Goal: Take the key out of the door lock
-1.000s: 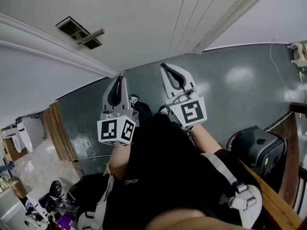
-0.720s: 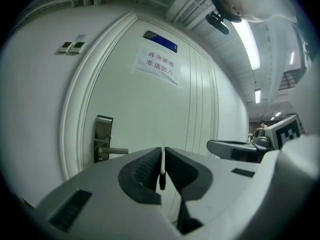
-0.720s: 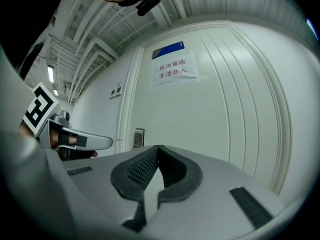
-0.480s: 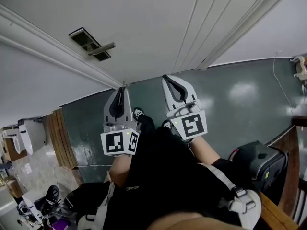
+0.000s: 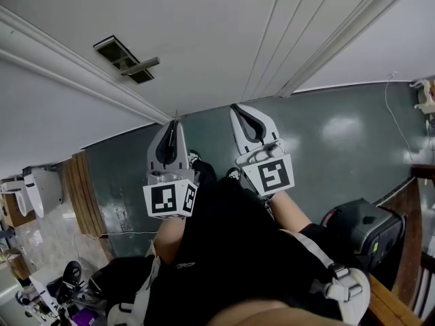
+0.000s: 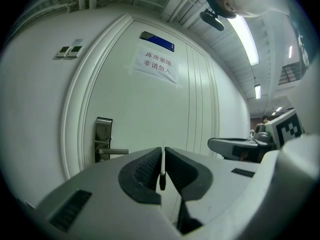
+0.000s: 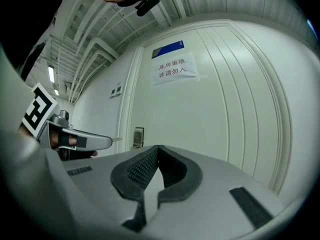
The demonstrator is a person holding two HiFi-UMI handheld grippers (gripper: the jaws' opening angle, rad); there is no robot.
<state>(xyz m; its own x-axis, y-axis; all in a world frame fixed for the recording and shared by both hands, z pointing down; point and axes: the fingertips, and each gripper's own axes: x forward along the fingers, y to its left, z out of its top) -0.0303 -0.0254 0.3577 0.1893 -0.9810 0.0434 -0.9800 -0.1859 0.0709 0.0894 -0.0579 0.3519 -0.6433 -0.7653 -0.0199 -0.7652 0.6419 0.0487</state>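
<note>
Left gripper view, nearest item: left gripper (image 6: pixel 163 155), ribbed pads pressed together on the key (image 6: pixel 162 176), which shows only as a thin, pale edge standing upright between them, with a darker part lower in the pinch. Right gripper (image 7: pixel 157 151), level with it on the right: jaws pressed together, nothing between them. Location of the key: in the left pinch, well apart from the lock plate (image 6: pixel 103 136) and its lever handle (image 6: pixel 114 151) at the left edge of the white door (image 6: pixel 150 114) beyond. By that placing the key appears to be already out of the lock. Hazards, as judged: the hold bears on a very thin, flat piece, so any easing of the pads or a jolt of the hand could let it pivot or slide out and fall to the dark green floor (image 5: pixel 340 134). A swing of the left gripper toward the door could knock the protruding tip against the panel and twist it in the pinch. The right gripper can offer no backup while it is shut. Farther items, on the door: paper notice (image 6: pixel 156 64), blue plate (image 6: pixel 157 40). Containers: one dark boxy case (image 5: pixel 363 212) on the floor at the right of the head view, apparently closed. Its contents cannot be told, and no other container shows.
</note>
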